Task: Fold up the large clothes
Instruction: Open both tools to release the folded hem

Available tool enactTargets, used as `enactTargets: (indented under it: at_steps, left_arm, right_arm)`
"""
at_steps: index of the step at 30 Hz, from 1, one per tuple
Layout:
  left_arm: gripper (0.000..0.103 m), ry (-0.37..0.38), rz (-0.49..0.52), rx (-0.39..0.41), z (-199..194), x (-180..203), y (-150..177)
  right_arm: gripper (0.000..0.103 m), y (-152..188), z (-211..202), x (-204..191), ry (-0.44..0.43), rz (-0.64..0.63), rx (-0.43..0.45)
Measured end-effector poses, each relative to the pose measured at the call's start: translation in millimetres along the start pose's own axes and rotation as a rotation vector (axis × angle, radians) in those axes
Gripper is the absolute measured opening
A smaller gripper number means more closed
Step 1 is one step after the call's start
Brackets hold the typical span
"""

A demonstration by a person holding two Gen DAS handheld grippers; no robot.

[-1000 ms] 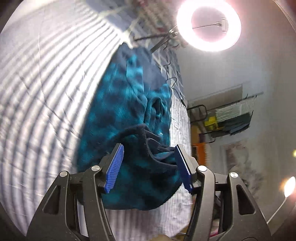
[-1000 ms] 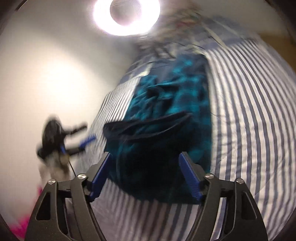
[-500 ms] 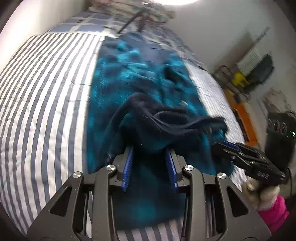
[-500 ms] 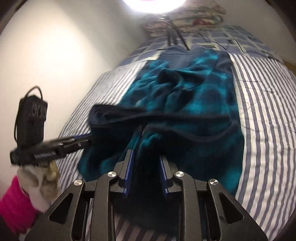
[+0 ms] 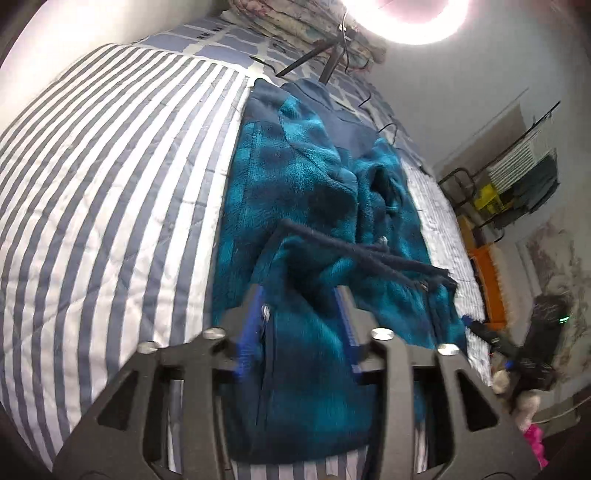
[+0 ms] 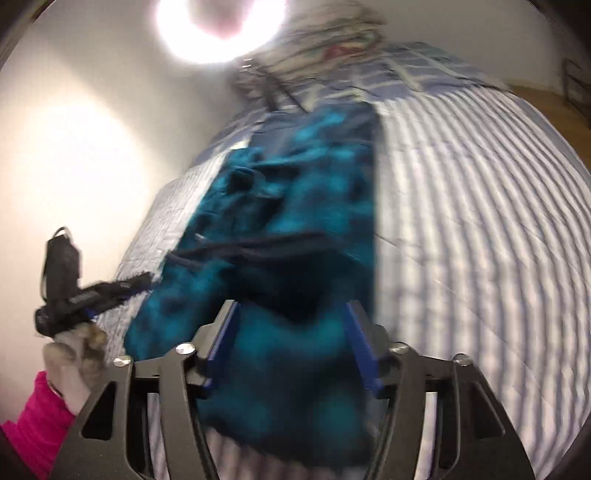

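Observation:
A large teal and navy fleece garment [image 5: 295,177] lies lengthwise on the striped bed [image 5: 110,184]. Its near end is lifted and folded toward the far end, dark hem [image 5: 369,254] raised. My left gripper [image 5: 301,321] has its blue pads partly closed with fleece bunched between them. My right gripper [image 6: 291,350] stands wider, with the fleece [image 6: 295,206] between its pads; that view is motion-blurred. Each gripper shows in the other's view, the right gripper at the garment's right edge [image 5: 491,332], the left gripper at its left edge [image 6: 92,295].
A ring light [image 5: 406,18] on a tripod [image 5: 325,62] stands at the bed's far end beside a bundled quilt [image 5: 295,26]. A rack with clothes [image 5: 517,177] and an orange item [image 5: 487,273] are off the bed's right side. A white wall [image 6: 74,147] borders the left.
Both grippers closed onto the garment's near hem and lifted it up. The right gripper's pads now stand wider than half a second ago.

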State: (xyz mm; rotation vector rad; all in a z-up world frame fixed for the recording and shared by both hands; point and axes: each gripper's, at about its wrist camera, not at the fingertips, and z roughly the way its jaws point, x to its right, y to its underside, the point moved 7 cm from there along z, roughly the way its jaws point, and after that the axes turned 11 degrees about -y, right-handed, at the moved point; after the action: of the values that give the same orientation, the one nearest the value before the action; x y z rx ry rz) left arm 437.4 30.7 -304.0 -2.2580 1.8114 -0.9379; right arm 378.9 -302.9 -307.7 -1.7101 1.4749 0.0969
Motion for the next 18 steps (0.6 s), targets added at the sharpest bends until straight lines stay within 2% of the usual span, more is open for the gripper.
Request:
enactTargets:
  at_steps: [3,5,6,7,8,9,11,14,15,16,18]
  left_arm:
    - [0.051,0.017,0.010,-0.031,-1.1,-5.3,12.9]
    - [0.051,0.011,0.014,-0.038,2.4,-5.8,17.1]
    - [0.040,0.008,0.013,-0.036,3.1,-5.0,17.4]
    - [0.025,-0.041,0.017,-0.031,5.5,-7.2,17.1]
    - [0.024,-0.094,0.027,-0.025,9.4,-9.6,15.9]
    - [0.026,-0.151,0.048,-0.015,15.5,-13.6,16.0]
    - [0.031,-0.162,0.057,-0.021,25.5,-18.6,21.4]
    - [0.032,-0.148,0.039,-0.012,20.7,-20.2,20.2]
    - [0.031,-0.144,0.027,-0.011,16.1,-20.5,19.0]
    - [0.031,-0.141,0.021,-0.001,9.3,-19.3,16.5]
    - [0.031,-0.142,0.032,0.038,-4.1,-14.5,10.3]
  right_arm:
    - [0.060,18.8,-7.6,20.2,-0.023,0.070,-0.029]
    - [0.056,27.2,-5.1,25.4,-0.076,0.129,-0.032]
    - [0.040,30.9,-1.7,23.7,-0.115,0.153,-0.037]
    - [0.020,33.9,2.7,18.6,-0.136,0.158,-0.051]
    - [0.018,36.1,5.3,12.5,-0.119,0.145,-0.068]
    - [0.016,35.2,6.7,5.7,-0.053,0.076,-0.078]
    - [0.015,43.4,12.1,5.9,0.067,-0.015,-0.133]
    - [0.016,41.9,6.1,3.8,0.077,-0.003,-0.138]
    - [0.016,39.7,0.5,-2.0,0.089,-0.020,-0.134]
    - [0.021,37.8,-5.0,-6.6,0.103,-0.040,-0.128]
    - [0.022,30.8,-21.1,-21.7,0.152,-0.108,-0.082]
